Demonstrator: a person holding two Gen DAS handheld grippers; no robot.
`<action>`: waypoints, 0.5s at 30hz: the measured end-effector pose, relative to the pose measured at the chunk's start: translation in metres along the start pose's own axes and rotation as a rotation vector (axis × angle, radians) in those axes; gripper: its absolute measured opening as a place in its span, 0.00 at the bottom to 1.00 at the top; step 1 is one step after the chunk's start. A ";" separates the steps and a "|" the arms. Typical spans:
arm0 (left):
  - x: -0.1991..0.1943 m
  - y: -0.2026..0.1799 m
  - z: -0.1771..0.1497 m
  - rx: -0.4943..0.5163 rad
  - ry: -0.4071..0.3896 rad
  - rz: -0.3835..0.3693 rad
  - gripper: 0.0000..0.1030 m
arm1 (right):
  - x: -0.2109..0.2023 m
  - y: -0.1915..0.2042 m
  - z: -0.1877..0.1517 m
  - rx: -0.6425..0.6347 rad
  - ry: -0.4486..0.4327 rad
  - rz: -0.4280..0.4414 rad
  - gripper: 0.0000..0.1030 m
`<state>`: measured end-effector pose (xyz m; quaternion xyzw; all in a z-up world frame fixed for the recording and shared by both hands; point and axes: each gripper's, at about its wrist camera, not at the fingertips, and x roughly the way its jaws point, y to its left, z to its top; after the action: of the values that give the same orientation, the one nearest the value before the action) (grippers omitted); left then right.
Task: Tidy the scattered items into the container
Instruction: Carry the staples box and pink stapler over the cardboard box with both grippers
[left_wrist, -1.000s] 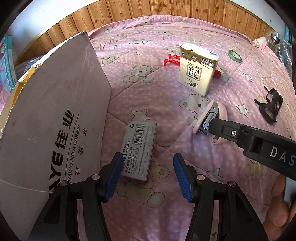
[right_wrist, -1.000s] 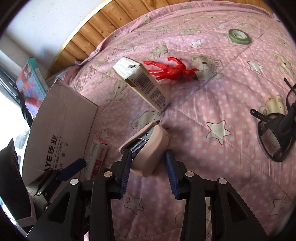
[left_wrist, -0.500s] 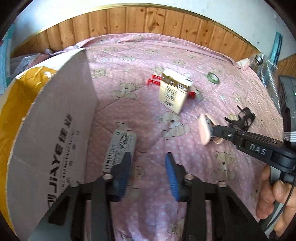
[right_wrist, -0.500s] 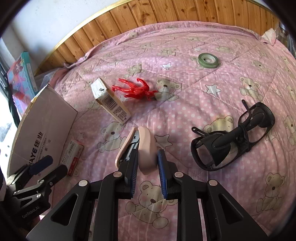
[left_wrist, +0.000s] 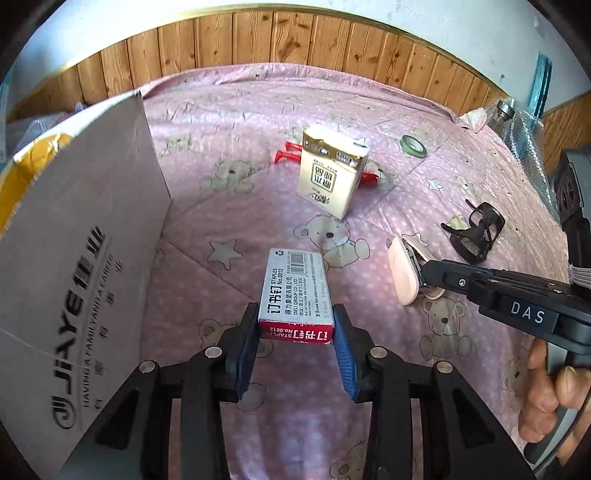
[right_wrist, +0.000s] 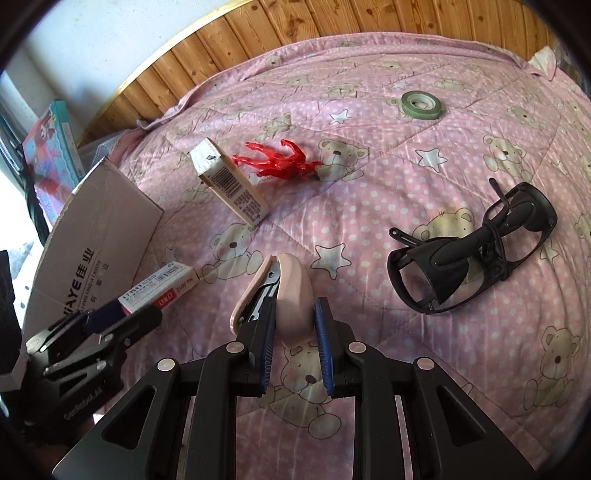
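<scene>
Lifted off the quilt now — the staple box (left_wrist: 295, 291) sits clamped in the left gripper (left_wrist: 295, 345), just beside the cardboard box (left_wrist: 77, 258); the right gripper (right_wrist: 295, 345) pinches the pink stapler (right_wrist: 291, 291) — both seem ready to drop in.

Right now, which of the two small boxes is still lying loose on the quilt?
The cream and gold box, resting free beside the red toy figure. The staples box is clamped in the left gripper.

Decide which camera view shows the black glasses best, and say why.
The right wrist view: the black glasses lie large and whole on the pink quilt, folded arms clear. In the left wrist view they sit small near the right edge, with little detail.
</scene>
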<state>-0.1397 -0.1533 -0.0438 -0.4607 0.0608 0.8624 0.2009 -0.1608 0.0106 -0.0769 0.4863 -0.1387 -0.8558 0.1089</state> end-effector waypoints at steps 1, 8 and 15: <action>0.000 0.004 0.003 -0.026 -0.008 0.026 0.47 | 0.001 0.001 0.000 -0.007 0.000 -0.003 0.23; 0.046 -0.004 0.007 -0.005 0.094 0.026 0.66 | 0.018 0.001 -0.006 -0.020 0.025 0.001 0.24; 0.034 -0.006 -0.001 0.016 0.072 0.026 0.37 | 0.008 -0.007 -0.009 0.040 0.009 0.057 0.19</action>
<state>-0.1532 -0.1377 -0.0722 -0.4888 0.0808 0.8474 0.1909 -0.1572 0.0136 -0.0898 0.4882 -0.1694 -0.8471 0.1242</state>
